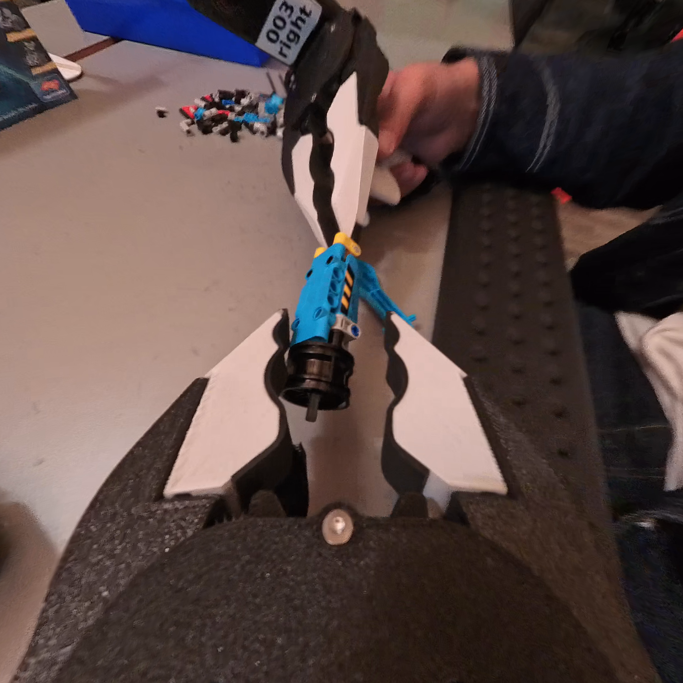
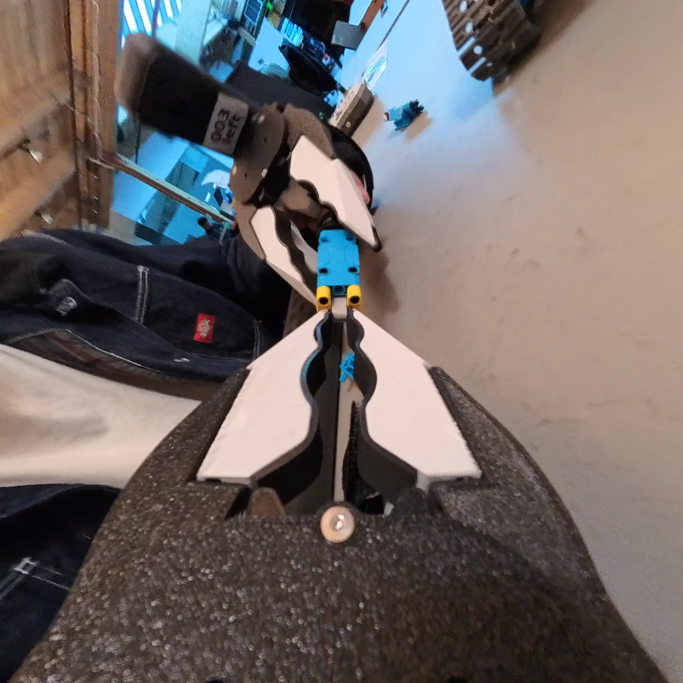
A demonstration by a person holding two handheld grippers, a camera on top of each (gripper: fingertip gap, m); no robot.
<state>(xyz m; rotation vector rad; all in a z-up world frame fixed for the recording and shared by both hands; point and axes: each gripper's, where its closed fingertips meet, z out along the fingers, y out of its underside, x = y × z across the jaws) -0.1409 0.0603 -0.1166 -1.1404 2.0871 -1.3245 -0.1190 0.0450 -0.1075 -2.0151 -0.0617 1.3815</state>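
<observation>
Beige tabletop [image 1: 111, 295] fills most of both wrist views, with a loose heap of small black, grey, red and blue building pieces [image 1: 231, 112] near its far side, a blue bin [image 1: 166, 26] behind the heap and a dark printed booklet [image 1: 26, 74] at the left edge. A black studded strip [image 1: 502, 332] runs along the table's near edge.

Between the two grippers hangs a blue brick assembly [image 1: 325, 292], long and narrow, with yellow connectors at one end and a black spool on an axle [image 1: 318, 377] at the other. Its long axis runs straight from one gripper toward the other.

The left gripper [image 1: 334, 321] has its jaws spread; the spool end sits between the fingers, against the left one and clear of the right.

The right gripper [image 2: 337, 314] is pinched together on the yellow-connector end of the assembly, so the spool end points away from it, toward the left gripper. A person's hand [image 1: 425, 122] in a dark sleeve holds the right gripper's handle.

A second small blue piece [image 2: 403, 112] lies farther off on the table.
</observation>
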